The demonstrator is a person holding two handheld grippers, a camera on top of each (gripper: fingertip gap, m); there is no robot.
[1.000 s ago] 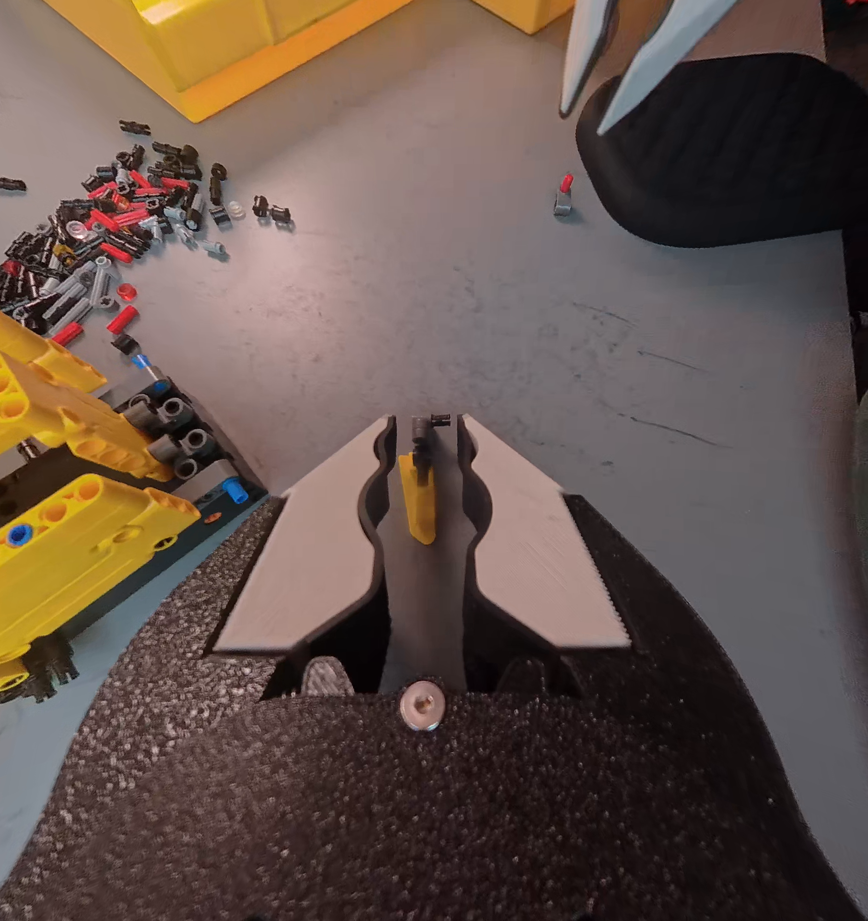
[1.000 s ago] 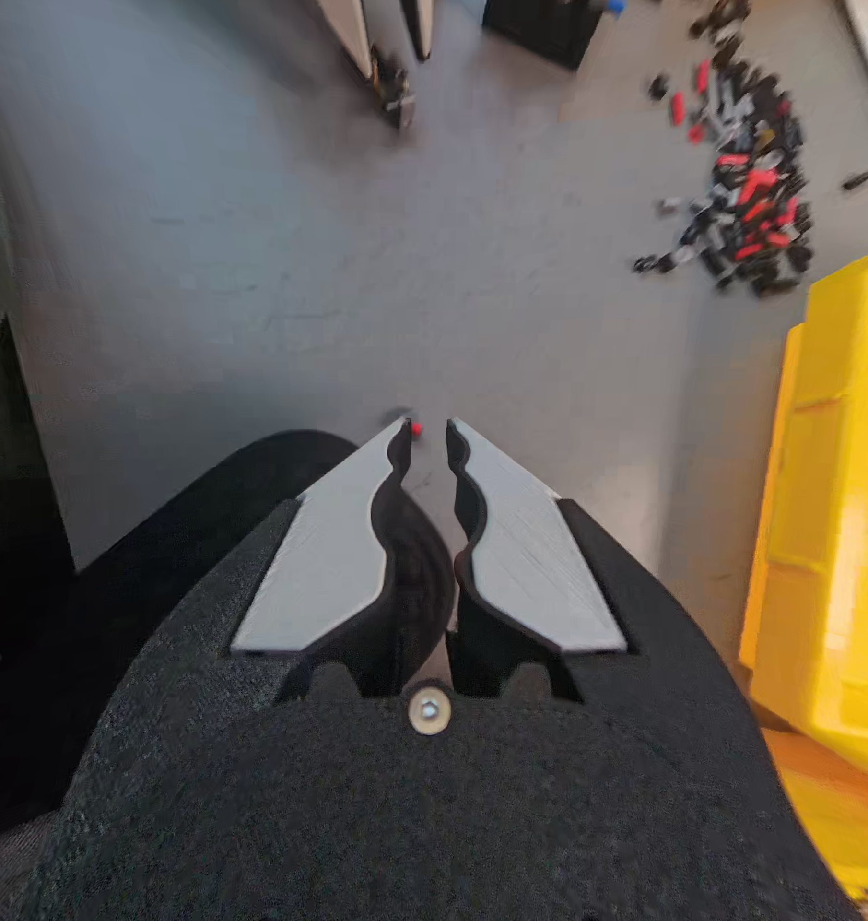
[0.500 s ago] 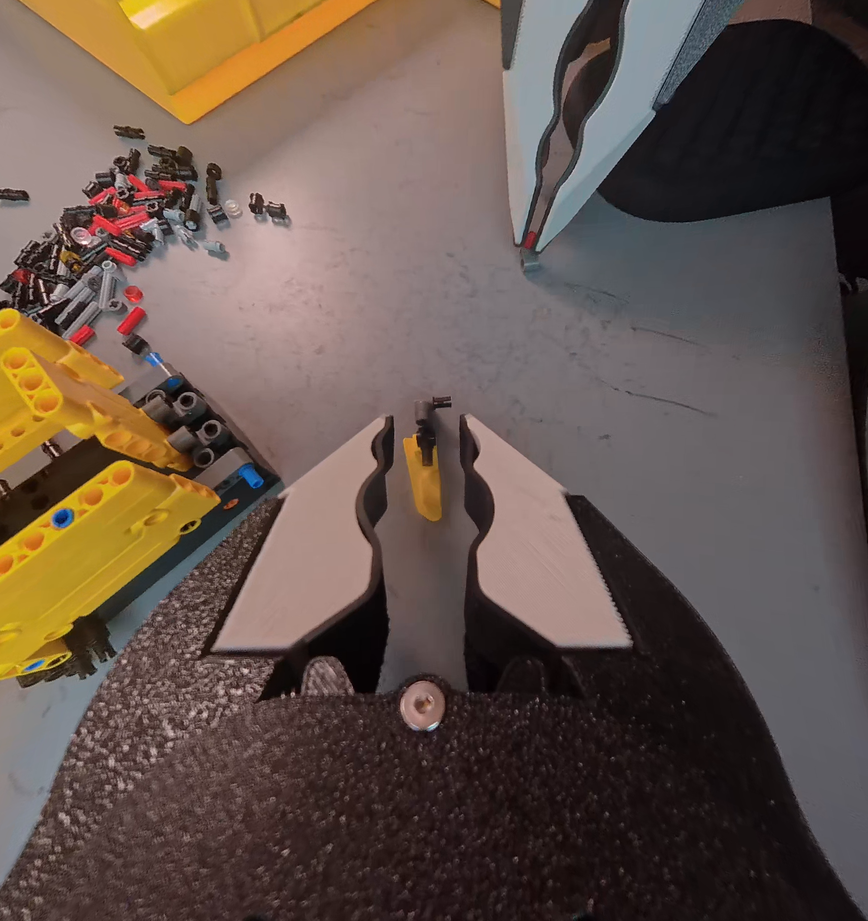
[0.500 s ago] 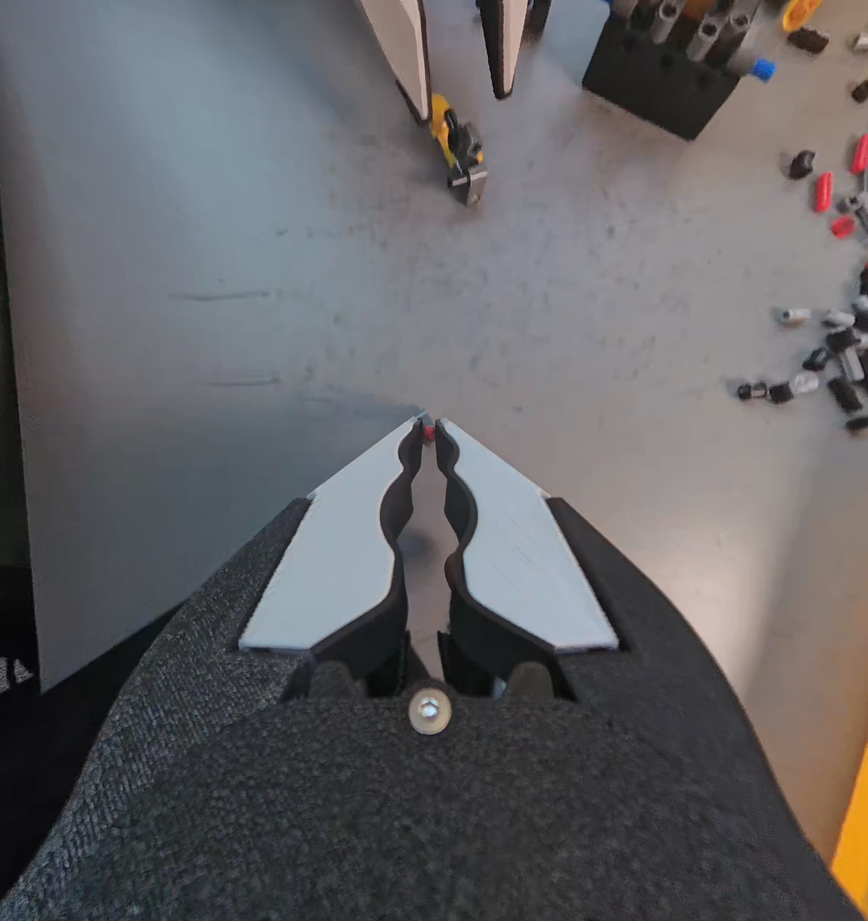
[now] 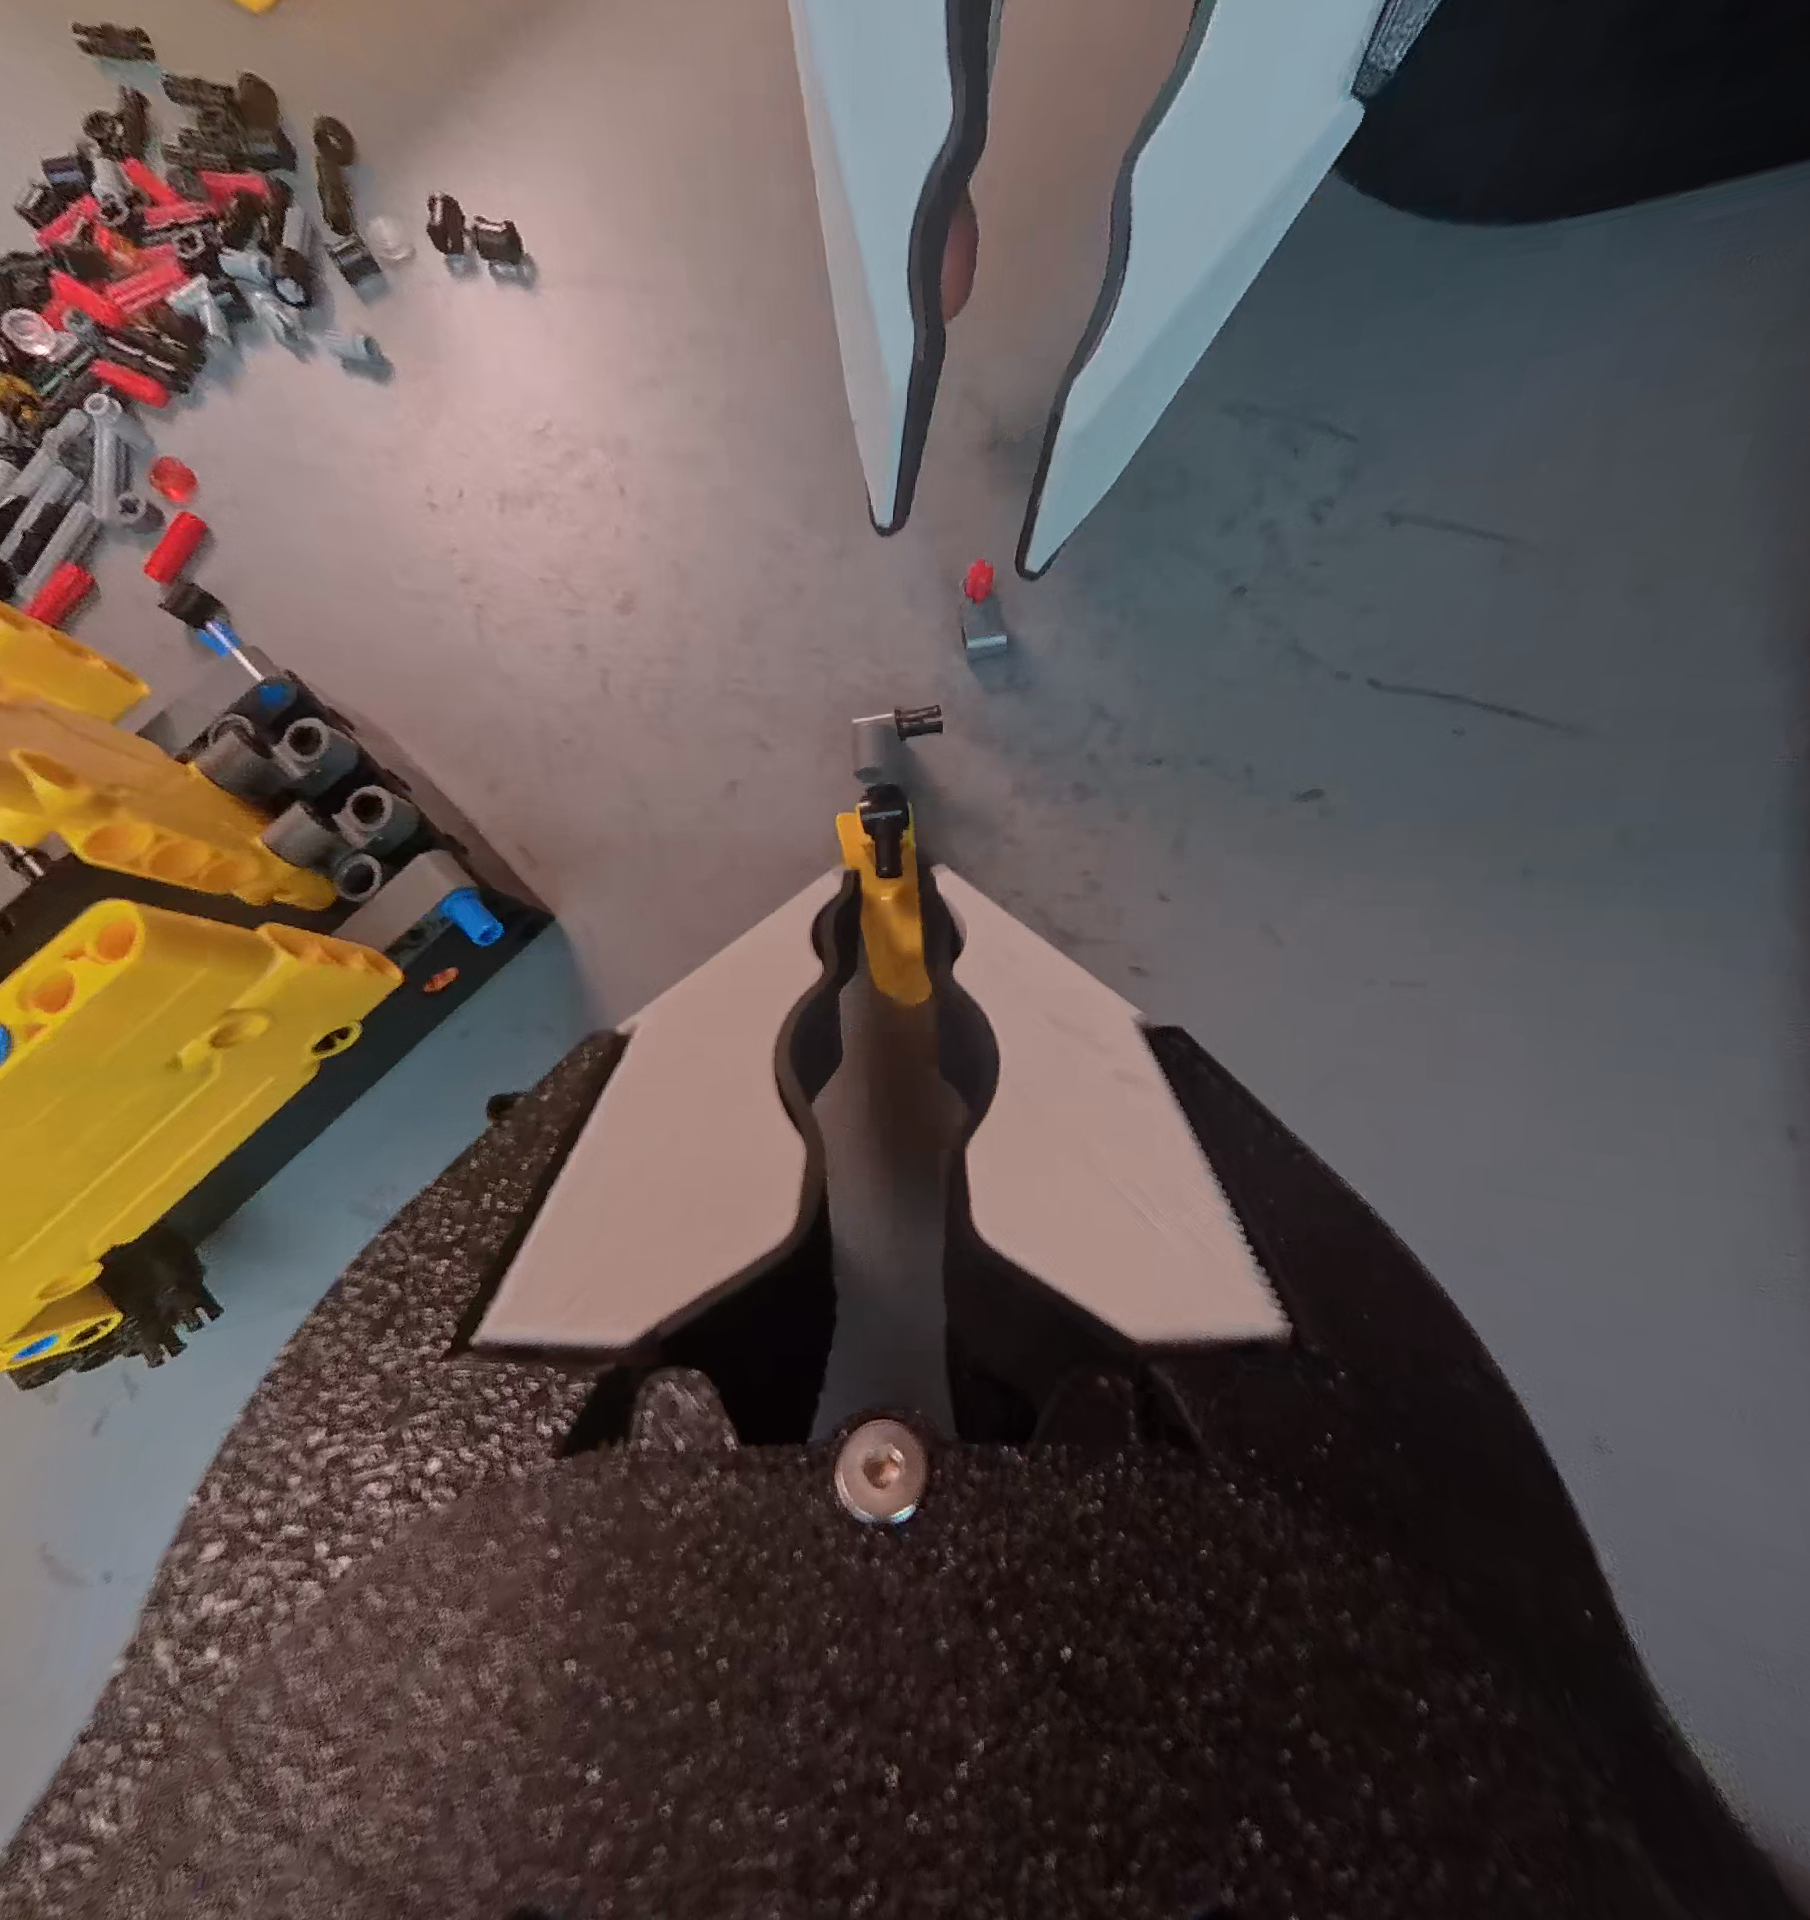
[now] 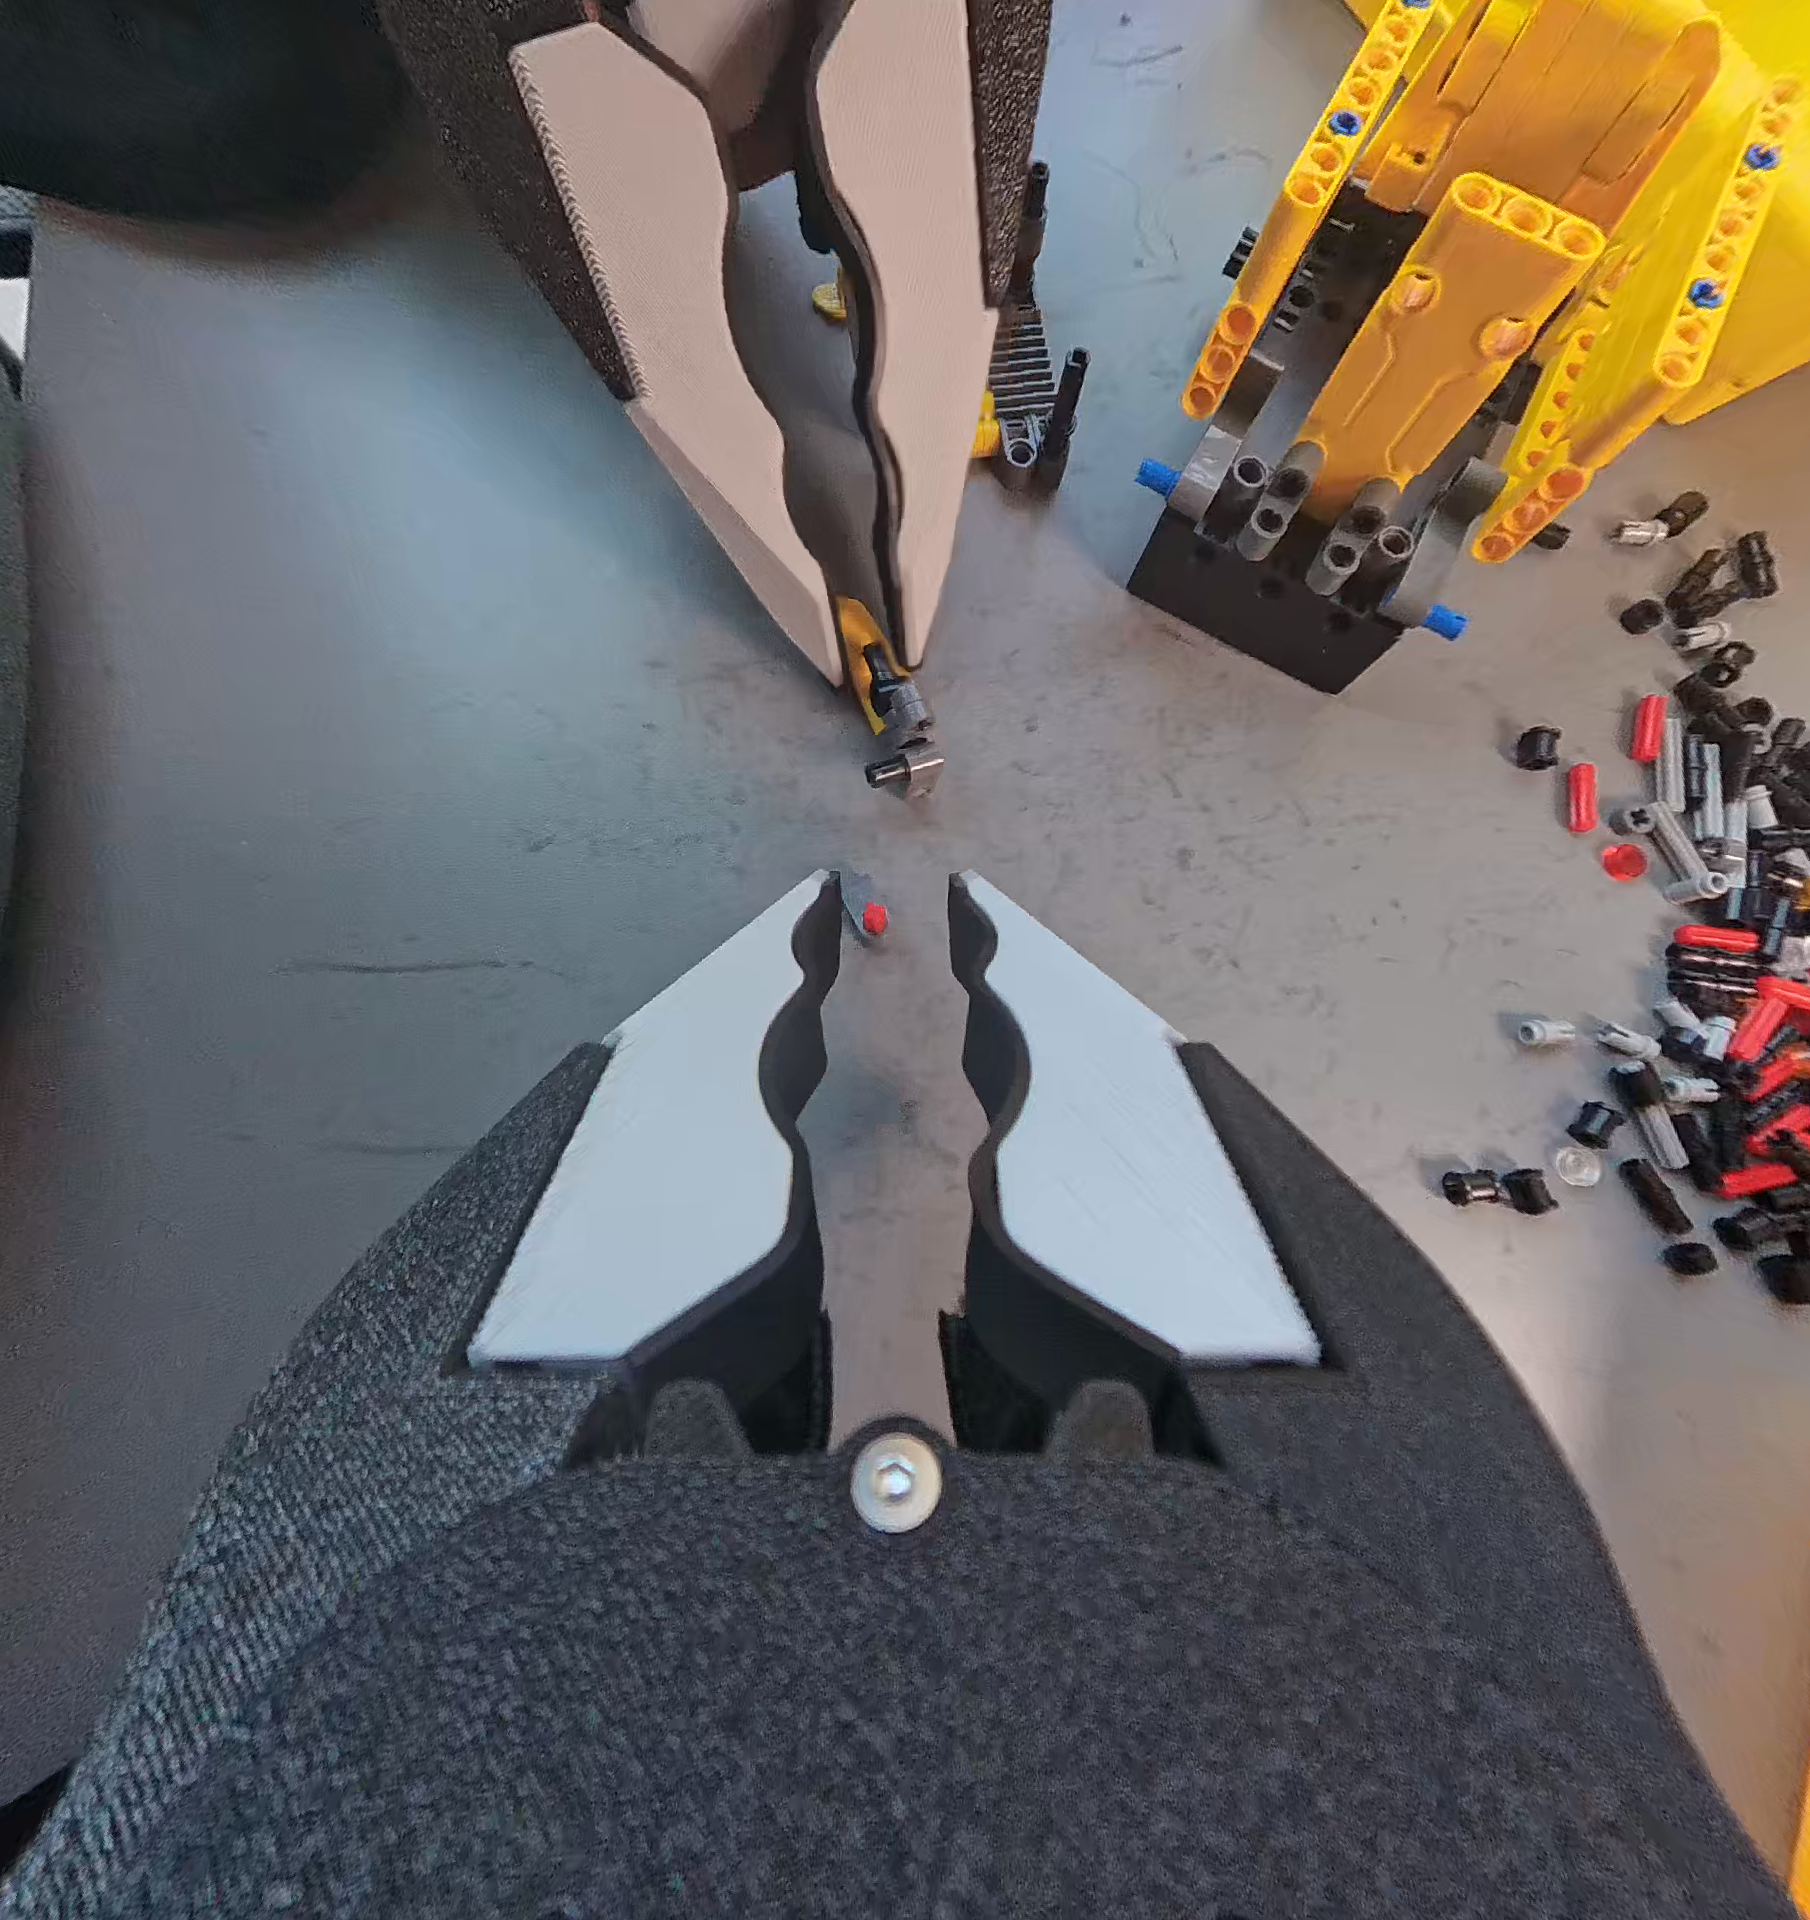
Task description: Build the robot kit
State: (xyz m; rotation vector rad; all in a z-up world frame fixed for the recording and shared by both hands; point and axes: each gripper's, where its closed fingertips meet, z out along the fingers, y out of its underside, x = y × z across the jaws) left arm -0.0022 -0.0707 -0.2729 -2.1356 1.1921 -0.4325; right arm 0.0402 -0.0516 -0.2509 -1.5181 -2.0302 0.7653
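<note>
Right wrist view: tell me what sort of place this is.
Probably a hobby or lab workbench for building a brick construction kit: a scuffed grey tabletop, a half-built yellow and black model, and a loose pile of small red, black and grey connector pieces.

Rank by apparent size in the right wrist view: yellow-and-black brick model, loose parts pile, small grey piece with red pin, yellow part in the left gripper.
1. yellow-and-black brick model
2. loose parts pile, cut off at the frame edge, so this is unsure
3. yellow part held in the left gripper and the small grey piece with red pin: too alike to rank.
</note>
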